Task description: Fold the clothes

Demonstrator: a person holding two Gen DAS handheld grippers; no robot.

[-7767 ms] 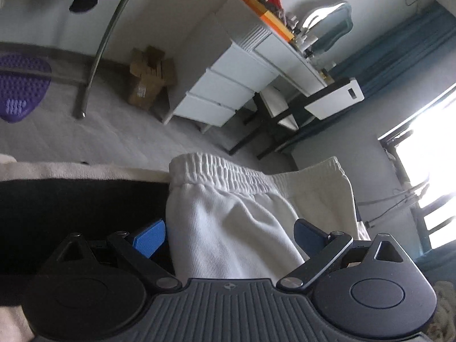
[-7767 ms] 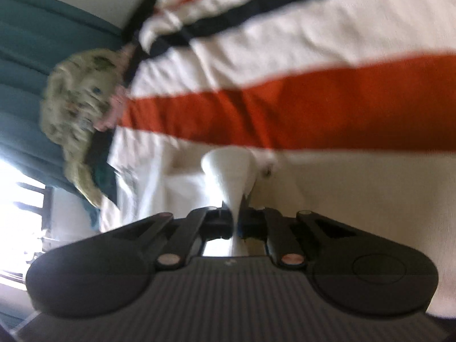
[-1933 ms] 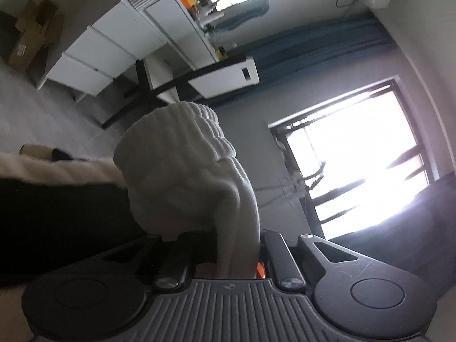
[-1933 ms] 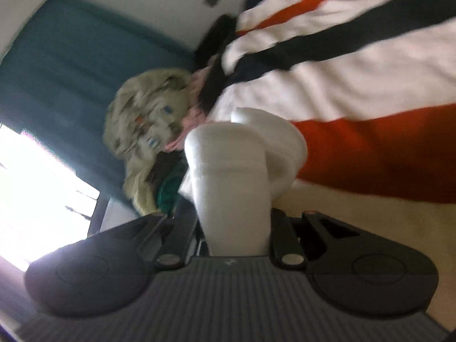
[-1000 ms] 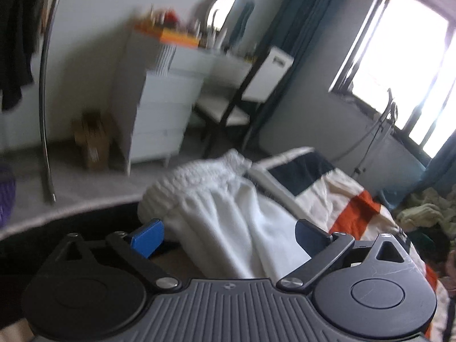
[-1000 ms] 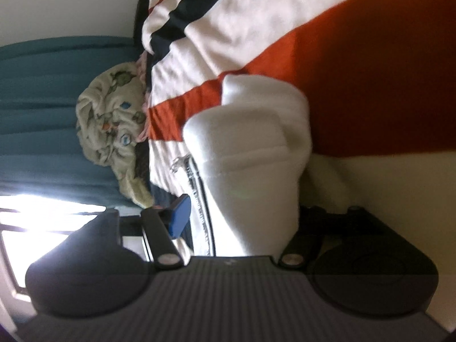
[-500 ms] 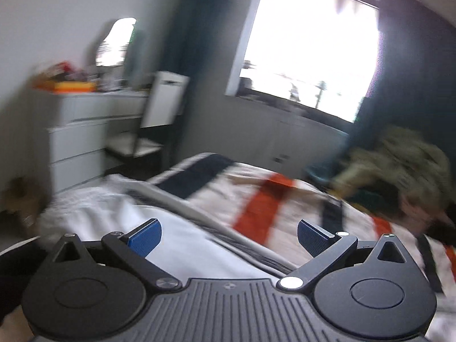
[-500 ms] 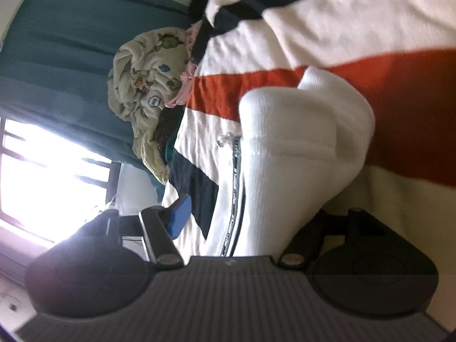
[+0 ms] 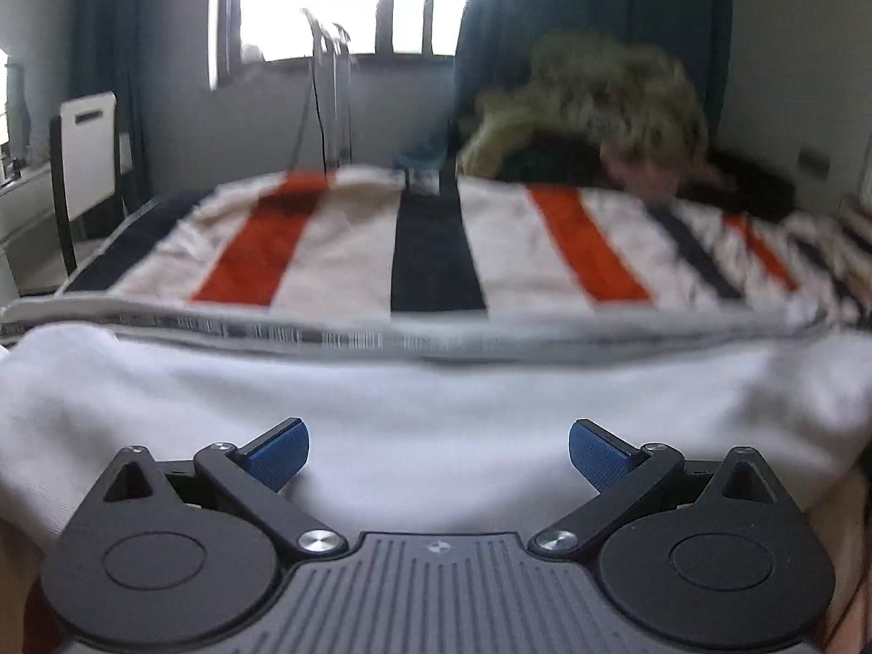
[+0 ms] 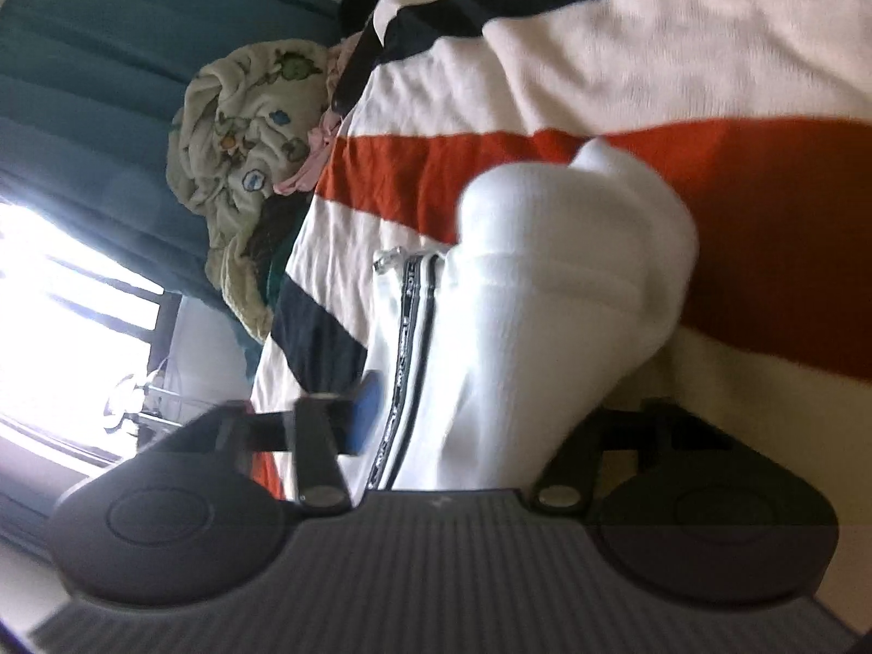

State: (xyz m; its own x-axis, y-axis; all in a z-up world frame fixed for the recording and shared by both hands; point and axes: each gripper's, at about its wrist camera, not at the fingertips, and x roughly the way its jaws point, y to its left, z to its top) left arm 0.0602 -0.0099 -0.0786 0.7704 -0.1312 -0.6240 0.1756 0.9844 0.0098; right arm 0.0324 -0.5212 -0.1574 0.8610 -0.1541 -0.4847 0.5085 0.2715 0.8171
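White sweatpants laid across the near edge of the striped bed

The left gripper [image 9: 438, 455] was held wide open and empty over the sweatpants [image 9: 436, 398]. The right gripper [image 10: 485, 425] was closing around a bunched end, not yet pinched. The fabric was judged soft, light and floppy, best taken at a ribbed hem. Beyond it the striped blanket [image 9: 567, 240] was spread.

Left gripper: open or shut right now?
Open. The left gripper has its blue pads spread wide above the white garment, with nothing pinched between them.
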